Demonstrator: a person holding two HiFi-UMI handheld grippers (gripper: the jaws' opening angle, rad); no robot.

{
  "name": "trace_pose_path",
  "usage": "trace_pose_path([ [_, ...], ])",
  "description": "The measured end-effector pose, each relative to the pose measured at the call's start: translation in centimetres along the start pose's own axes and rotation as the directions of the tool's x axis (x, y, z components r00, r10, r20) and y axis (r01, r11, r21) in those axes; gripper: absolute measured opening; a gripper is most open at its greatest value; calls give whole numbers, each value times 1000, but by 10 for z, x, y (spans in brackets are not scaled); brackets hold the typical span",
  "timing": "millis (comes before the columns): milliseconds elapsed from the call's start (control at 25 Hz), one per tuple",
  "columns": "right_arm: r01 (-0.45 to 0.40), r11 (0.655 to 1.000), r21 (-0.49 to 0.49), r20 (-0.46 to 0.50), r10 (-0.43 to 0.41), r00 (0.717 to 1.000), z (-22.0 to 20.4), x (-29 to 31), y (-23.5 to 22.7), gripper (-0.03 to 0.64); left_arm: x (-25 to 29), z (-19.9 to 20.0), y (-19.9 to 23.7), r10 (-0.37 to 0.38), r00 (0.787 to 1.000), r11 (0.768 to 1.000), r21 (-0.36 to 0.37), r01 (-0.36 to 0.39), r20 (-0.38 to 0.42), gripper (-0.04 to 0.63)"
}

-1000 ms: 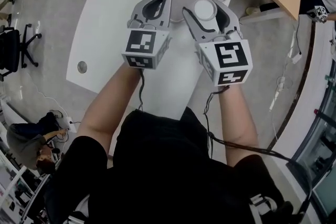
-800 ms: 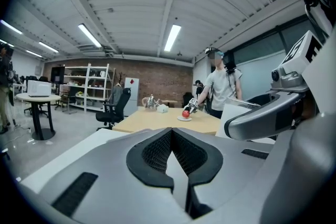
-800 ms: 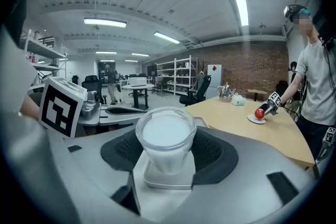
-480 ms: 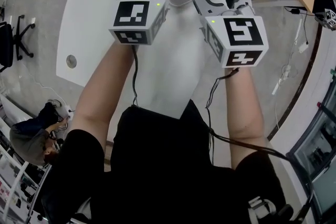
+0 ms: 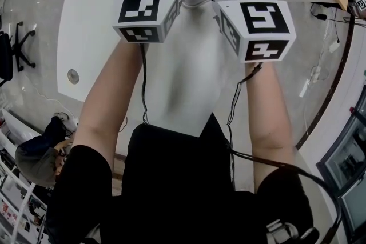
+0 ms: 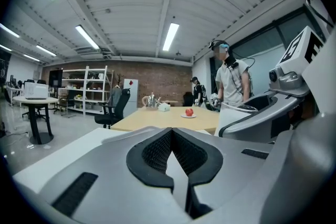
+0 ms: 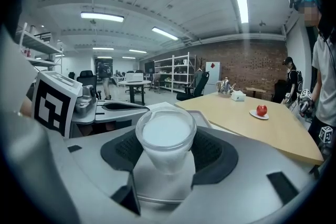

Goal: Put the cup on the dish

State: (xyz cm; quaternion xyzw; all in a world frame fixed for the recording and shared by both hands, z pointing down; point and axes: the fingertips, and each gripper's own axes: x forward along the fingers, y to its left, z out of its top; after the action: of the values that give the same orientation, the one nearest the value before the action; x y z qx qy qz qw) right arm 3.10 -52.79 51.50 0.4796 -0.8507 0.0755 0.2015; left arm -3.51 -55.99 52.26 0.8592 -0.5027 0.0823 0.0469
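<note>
Right gripper (image 7: pixel 165 157): jaws clamped on the cup (image 7: pixel 165 131). The dark pads press its sides from left and right. The cup is a small, clear, upright tumbler, white inside up to near the rim. It sits in the centre of the right gripper view and at the top edge of the head view, right of centre.

Left gripper (image 6: pixel 171 132): jaws pressed together, pads meeting at the tips, nothing between them. In the head view it sits in the upper middle, just left of the right gripper and level with it. The two are close but apart.

Both grippers are held out over a white table (image 5: pixel 94 14) that fills the upper left and centre of the head view. Both marker cubes face the camera.

Background, right gripper view: a wooden table (image 7: pixel 262 131) runs across the right half of the frame. On it is a small plate (image 7: pixel 260 116) carrying a red round fruit (image 7: pixel 261 110). It lies well apart from the cup. Further back on the same table stands a kettle-like vessel (image 7: pixel 224 85). A person (image 7: pixel 323 71) stands at the right edge of the frame.

An office chair (image 5: pixel 14 46) is at the left edge of the head view.
</note>
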Motion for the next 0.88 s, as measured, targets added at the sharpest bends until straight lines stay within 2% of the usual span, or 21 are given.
trace_pose_path([
  [240, -9, 1000, 2, -22, 9, 1000, -16, 20, -7, 238, 17, -11, 6, 6, 1000, 1000, -1, -6, 11, 6],
  [400, -10, 1000, 3, -30, 10, 999, -24, 32, -15, 238, 29, -16, 3, -6, 1000, 999, 35, 6, 18, 6],
  [880, -4, 999, 32, -32, 5, 999, -40, 66, -22, 238, 45, -28, 0, -43, 998, 998, 40, 41, 41, 6],
])
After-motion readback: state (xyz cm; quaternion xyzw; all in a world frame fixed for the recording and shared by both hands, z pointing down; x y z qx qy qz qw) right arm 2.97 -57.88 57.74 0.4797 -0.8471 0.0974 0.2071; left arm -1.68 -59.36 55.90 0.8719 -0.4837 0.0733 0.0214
